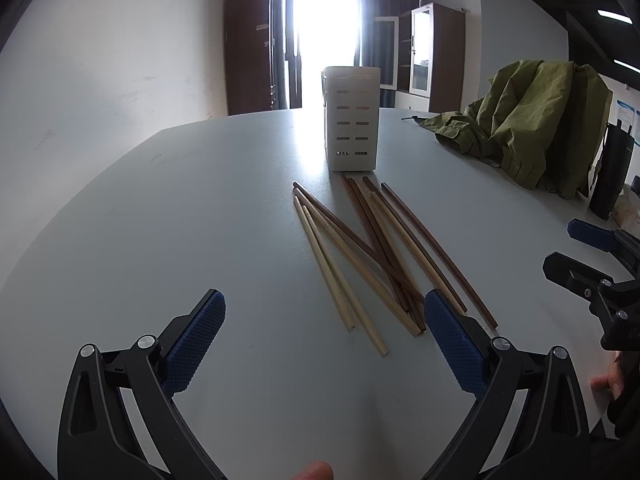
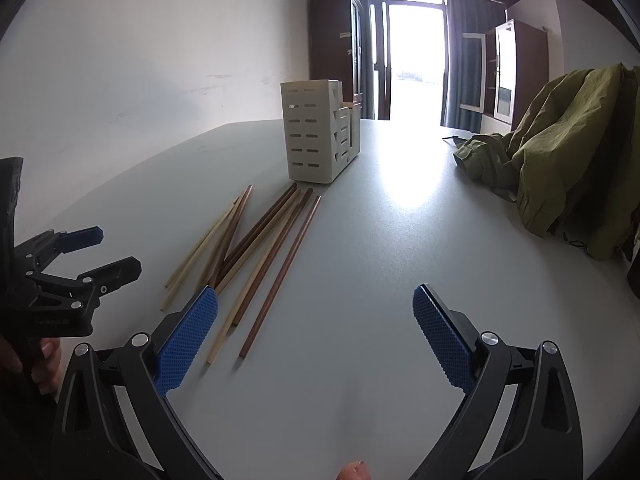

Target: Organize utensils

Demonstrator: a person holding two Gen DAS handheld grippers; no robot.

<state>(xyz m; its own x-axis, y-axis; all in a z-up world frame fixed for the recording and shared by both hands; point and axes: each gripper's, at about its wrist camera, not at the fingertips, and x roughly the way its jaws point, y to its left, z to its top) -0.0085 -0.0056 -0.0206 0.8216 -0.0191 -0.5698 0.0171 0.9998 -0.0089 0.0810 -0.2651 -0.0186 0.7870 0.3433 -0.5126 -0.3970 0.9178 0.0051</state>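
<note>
Several wooden chopsticks (image 1: 372,252), some pale and some dark brown, lie crossed in a loose pile on the grey table (image 1: 200,208). They also show in the right wrist view (image 2: 256,248). A white slotted utensil holder (image 1: 351,118) stands upright just behind them, also in the right wrist view (image 2: 318,136). My left gripper (image 1: 324,340) is open and empty, its right pad at the near ends of the chopsticks. My right gripper (image 2: 316,332) is open and empty, to the right of the pile. Each gripper shows in the other's view, the right one (image 1: 576,252) and the left one (image 2: 100,248).
A crumpled olive-green jacket (image 1: 532,128) lies on the right side of the table, also in the right wrist view (image 2: 568,160). A dark bottle (image 1: 610,176) stands at the right edge. A white wall runs along the left. Cabinets and a bright doorway are behind.
</note>
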